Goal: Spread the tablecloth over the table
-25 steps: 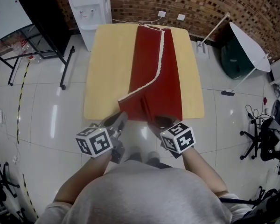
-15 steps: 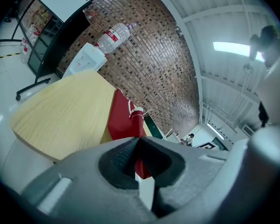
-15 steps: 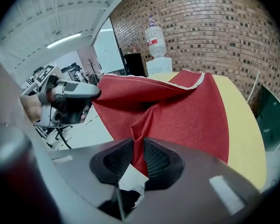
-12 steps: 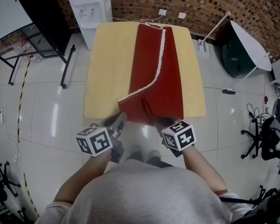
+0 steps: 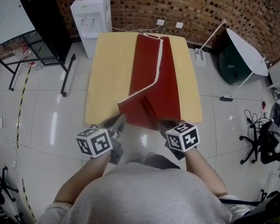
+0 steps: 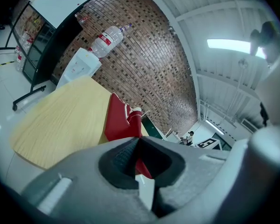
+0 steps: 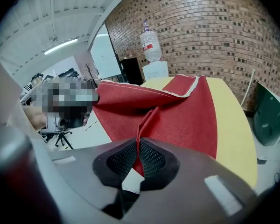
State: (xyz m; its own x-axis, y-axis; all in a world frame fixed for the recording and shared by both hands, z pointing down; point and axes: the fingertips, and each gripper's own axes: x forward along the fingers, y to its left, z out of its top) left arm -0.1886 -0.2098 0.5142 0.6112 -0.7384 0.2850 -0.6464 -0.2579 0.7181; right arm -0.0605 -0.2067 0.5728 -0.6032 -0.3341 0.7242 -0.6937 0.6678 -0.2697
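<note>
Wooden table (image 5: 107, 73) is bare on left half. Left gripper (image 5: 117, 121) is clamped tight on near-left corner of cloth (image 5: 159, 85), at near table edge. Cloth lies folded as red strip on middle and right part of table, long axis running away from person. Right gripper (image 5: 162, 124), just beside, is pinched on raised fold of near edge. Uncovered wood lies left of both, so left hand seems better placed to pull. Against earlier frame: right jaws have just been closing onto fold; left grip and cloth are unchanged.

Left claw (image 5: 117, 122): we hold it clamped on the cloth (image 5: 156, 85).
Right claw (image 5: 162, 124): our jaws have just been closing, now pinching the cloth.
</note>
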